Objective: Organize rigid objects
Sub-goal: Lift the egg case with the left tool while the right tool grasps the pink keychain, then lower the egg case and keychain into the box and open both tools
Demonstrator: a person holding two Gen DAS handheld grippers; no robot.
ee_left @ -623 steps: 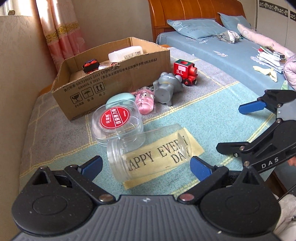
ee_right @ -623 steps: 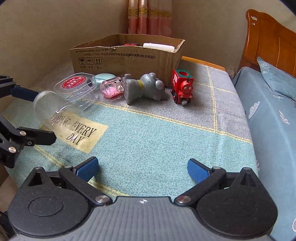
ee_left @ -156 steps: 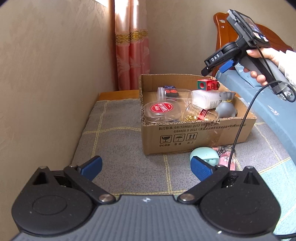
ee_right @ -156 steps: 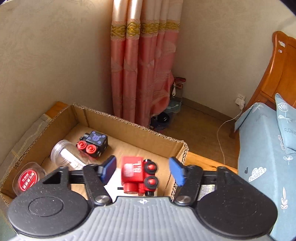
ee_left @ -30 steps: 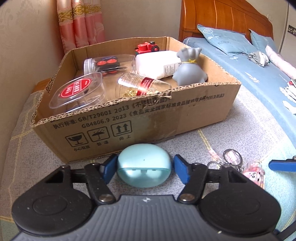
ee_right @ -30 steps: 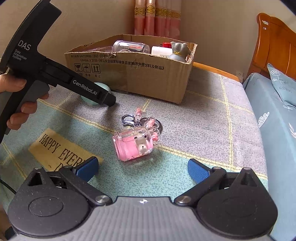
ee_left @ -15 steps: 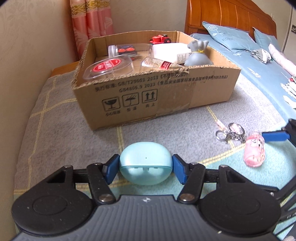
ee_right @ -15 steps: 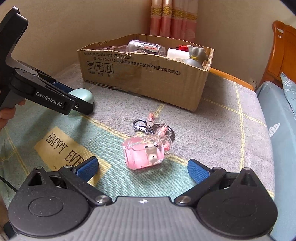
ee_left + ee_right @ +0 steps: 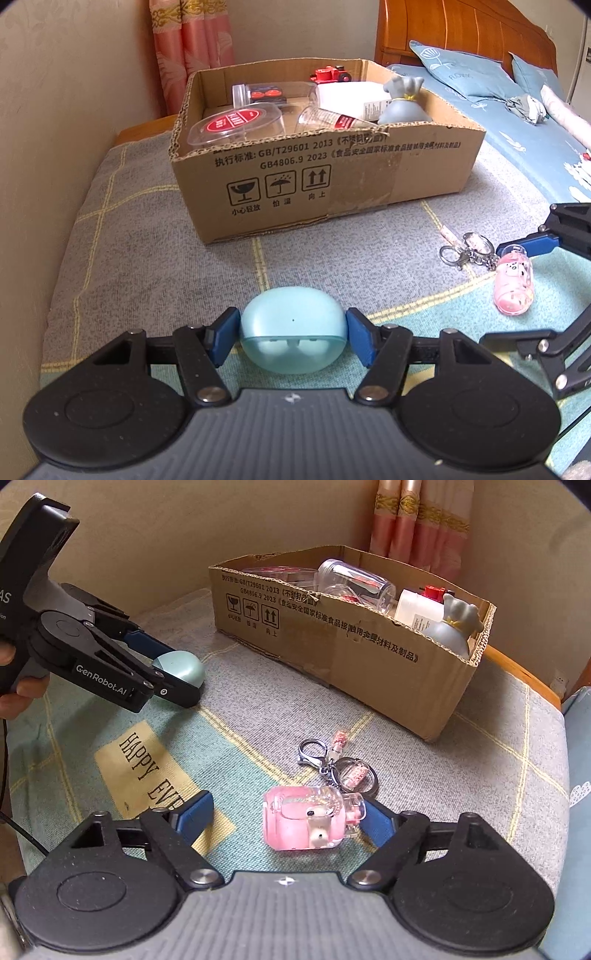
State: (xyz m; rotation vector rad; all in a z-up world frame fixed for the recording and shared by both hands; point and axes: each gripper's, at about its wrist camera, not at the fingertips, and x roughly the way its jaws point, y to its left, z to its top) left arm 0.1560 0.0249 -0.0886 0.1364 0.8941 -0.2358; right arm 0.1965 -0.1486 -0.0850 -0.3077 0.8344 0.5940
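Open blanket [image 9: 155, 258] lies from 9 to 12 o'clock of the left gripper [image 9: 293, 334]; the cardboard box [image 9: 332, 177] blocks 12 to 1, the pink keychain [image 9: 513, 284] 2 o'clock.

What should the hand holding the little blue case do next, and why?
Probably carry it forward and up over the cardboard box rim. The left gripper has its blue pads pressed on both sides of the earbud case, so it is gripped, and the box ahead already holds the jars and toys. The pink keychain waits between the open right gripper's fingers.
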